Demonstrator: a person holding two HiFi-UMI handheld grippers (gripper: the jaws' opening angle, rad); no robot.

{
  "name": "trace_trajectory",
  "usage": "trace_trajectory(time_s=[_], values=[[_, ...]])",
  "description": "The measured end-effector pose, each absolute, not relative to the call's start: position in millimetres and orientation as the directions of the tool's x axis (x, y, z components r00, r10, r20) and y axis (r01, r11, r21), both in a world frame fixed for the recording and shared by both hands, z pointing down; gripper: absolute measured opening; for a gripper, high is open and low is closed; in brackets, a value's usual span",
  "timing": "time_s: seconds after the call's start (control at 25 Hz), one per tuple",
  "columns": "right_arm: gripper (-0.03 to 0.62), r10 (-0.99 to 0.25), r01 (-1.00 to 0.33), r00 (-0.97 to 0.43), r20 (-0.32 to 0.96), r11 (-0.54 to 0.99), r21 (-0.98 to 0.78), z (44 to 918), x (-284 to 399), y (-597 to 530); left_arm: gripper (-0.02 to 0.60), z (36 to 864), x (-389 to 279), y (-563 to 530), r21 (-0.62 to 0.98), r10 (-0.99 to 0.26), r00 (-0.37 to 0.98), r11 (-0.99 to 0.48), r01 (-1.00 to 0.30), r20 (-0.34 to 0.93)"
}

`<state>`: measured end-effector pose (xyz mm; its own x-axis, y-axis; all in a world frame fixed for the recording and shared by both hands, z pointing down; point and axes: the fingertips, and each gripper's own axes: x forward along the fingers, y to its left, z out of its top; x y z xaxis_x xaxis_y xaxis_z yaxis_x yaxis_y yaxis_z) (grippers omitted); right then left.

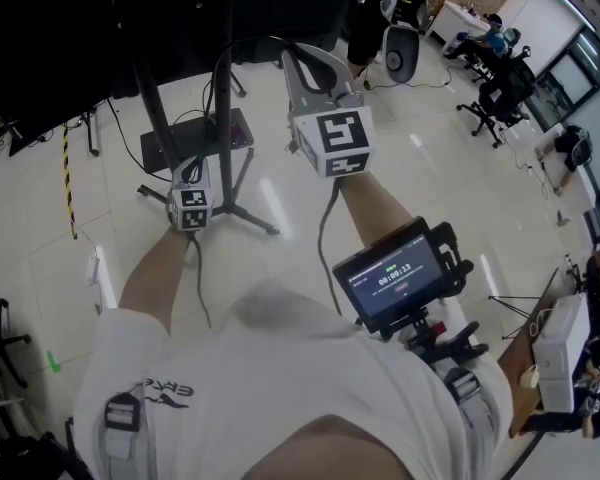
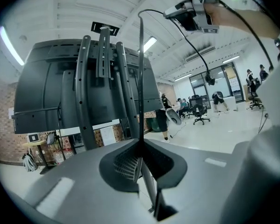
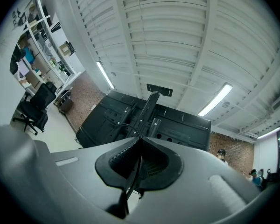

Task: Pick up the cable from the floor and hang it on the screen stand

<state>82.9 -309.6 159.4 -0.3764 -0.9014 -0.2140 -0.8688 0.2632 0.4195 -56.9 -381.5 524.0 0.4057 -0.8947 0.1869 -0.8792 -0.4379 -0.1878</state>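
With the left gripper (image 2: 141, 148) and right gripper (image 3: 140, 146) both clamped on the cable (image 2: 141, 69), it's up beside the stand (image 2: 82, 92), seemingly not yet hung.

Glossy pale tile floor (image 1: 430, 168); office chairs (image 1: 495, 98) far right; ribbed white ceiling (image 3: 177, 41), strip lights (image 3: 214, 99); brick wall (image 3: 238, 146).

left claw (image 2: 141, 146): before screen stand (image 1: 223, 148) | right claw (image 3: 140, 141): right of it | cable (image 2: 141, 69): between both claws' jaws
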Motion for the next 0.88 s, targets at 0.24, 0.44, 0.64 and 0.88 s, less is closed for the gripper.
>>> trace_trajectory(time_s=[0.24,0.44,0.64,0.88], values=[[0.032,-0.915,-0.887,-0.348,-0.203,0.252,0.386,169,96,-318,0.021,509,-86,-370,-0.169,-0.911,0.371,-0.401,-0.901,0.181],[0.031,-0.926,-0.902,-0.325,-0.192,0.243,0.356,181,107,-327,0.021,495,-121,-367,-0.155,-0.928,0.336,-0.360,-0.920,0.161],[0.031,-0.937,-0.919,-0.300,-0.180,0.233,0.318,194,121,-337,0.021,467,-153,-362,-0.137,-0.945,0.304,-0.320,-0.938,0.123],[0.029,-0.944,-0.931,-0.286,-0.165,0.234,0.279,209,129,-345,0.020,427,-182,-350,-0.112,-0.961,0.269,-0.275,-0.955,0.070]])
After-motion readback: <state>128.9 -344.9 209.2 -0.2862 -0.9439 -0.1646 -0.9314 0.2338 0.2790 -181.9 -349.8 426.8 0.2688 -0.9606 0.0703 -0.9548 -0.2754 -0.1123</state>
